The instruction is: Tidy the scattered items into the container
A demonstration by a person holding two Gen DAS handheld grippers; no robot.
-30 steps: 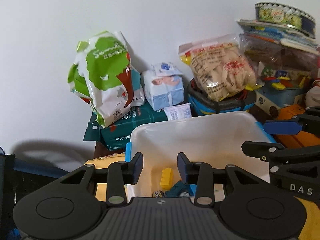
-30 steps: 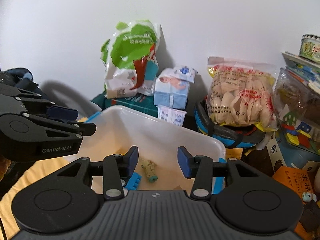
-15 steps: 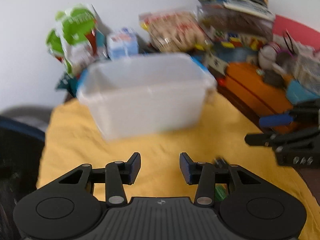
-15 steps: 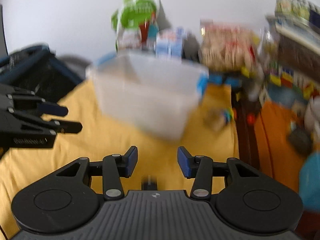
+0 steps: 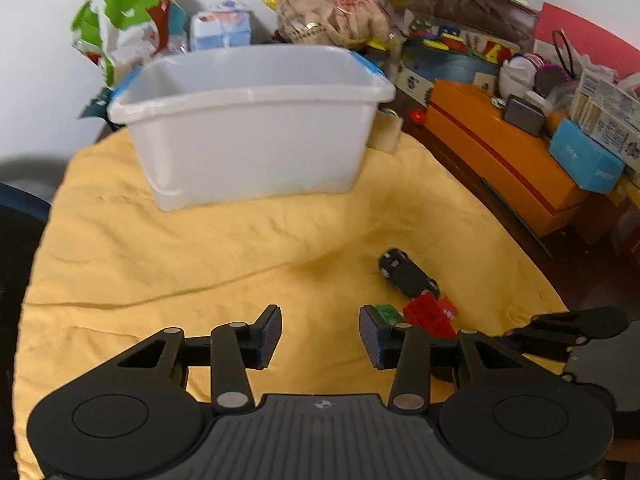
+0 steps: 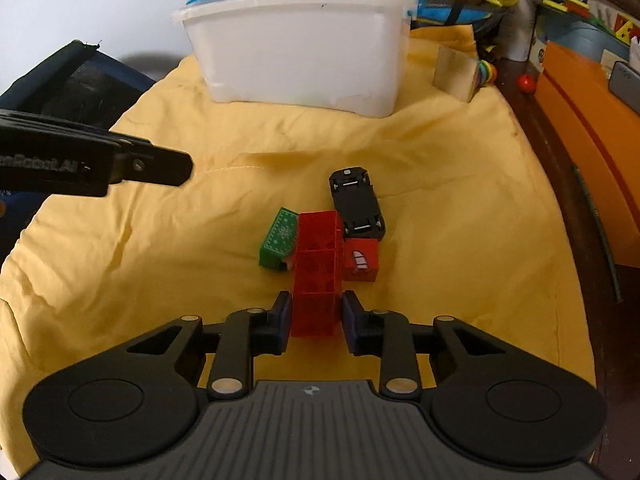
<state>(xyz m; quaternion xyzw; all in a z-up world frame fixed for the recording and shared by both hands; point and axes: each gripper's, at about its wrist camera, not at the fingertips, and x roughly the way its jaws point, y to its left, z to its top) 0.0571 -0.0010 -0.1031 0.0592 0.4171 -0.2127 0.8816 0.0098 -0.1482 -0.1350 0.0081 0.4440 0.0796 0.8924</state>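
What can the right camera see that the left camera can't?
Only the right camera shows the right tool with its pads against the long red block, after closing in on it, and the face on the small red block. Only the left camera shows the left tool open over bare yellow cloth. Both show the white bin, the upturned black toy car and the green block.

Two matte-black handheld grippers: the left gripper (image 5: 320, 336) and right gripper (image 6: 314, 320) share ribbed grey-black housings, twin round discs, silver pivot screws and dark blue finger pads (image 6: 282, 316). White side lettering appears to read "GenRobot.AI", partly cropped.
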